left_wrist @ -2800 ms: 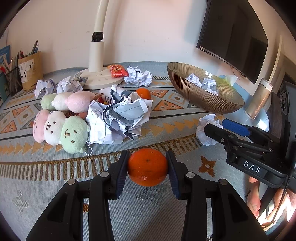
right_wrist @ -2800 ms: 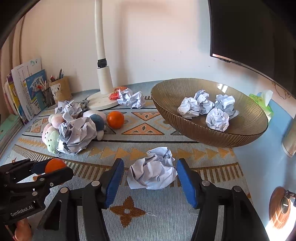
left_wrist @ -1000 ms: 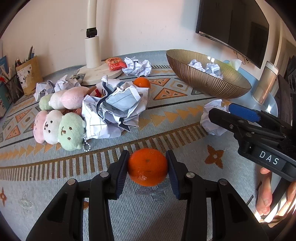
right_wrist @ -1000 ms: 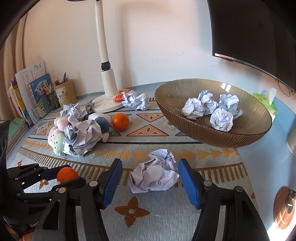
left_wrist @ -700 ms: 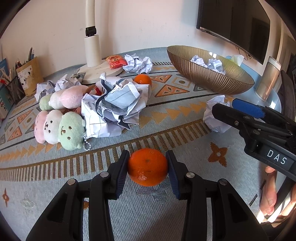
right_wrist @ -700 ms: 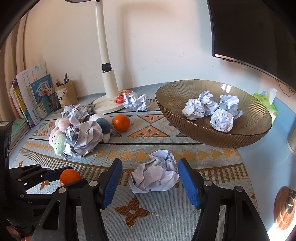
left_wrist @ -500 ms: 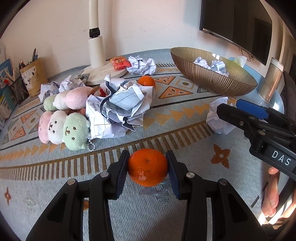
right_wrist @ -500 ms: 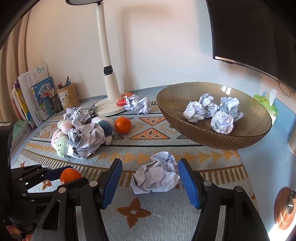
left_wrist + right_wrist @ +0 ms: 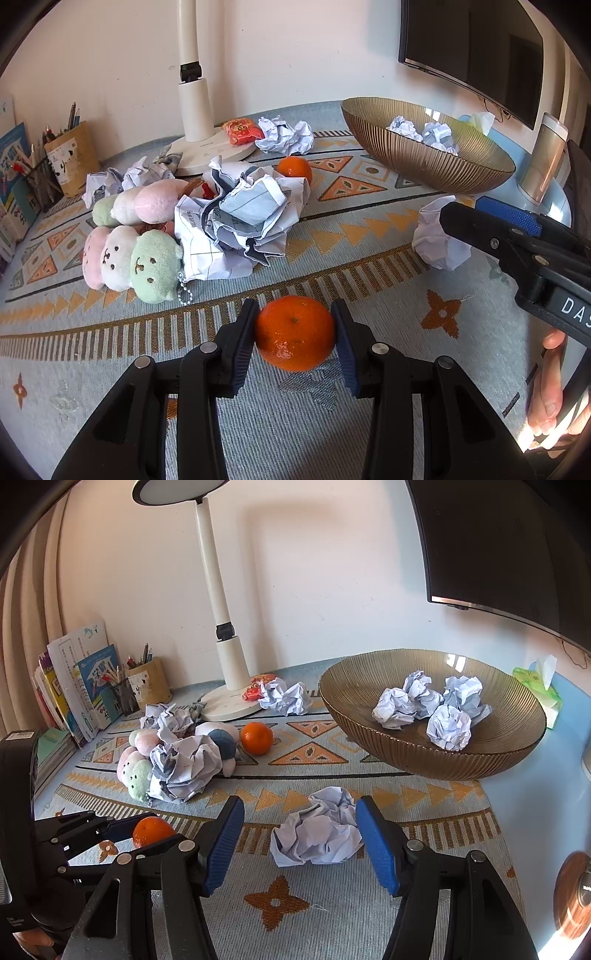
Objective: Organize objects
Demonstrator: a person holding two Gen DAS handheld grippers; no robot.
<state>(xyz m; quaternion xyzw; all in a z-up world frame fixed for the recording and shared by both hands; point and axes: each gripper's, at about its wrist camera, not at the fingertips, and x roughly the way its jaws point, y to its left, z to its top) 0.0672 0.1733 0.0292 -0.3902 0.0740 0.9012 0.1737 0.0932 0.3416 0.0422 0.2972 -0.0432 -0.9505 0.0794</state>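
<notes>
Left hand-held gripper (image 9: 295,334): clamped on a round orange mandarin (image 9: 294,332), above the patterned woven counter (image 9: 369,424) mat, unchanged. Right hand-held gripper (image 9: 299,840): pads apart, flanking a crumpled white paper ball (image 9: 317,832), not touching. Ribbed bronze bowl (image 9: 436,764) far right; open mat between.

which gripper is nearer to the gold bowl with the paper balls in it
Right. The right gripper sits around a crumpled paper ball just in front of the gold bowl; the left gripper, shut on an orange, is farther off.
</notes>
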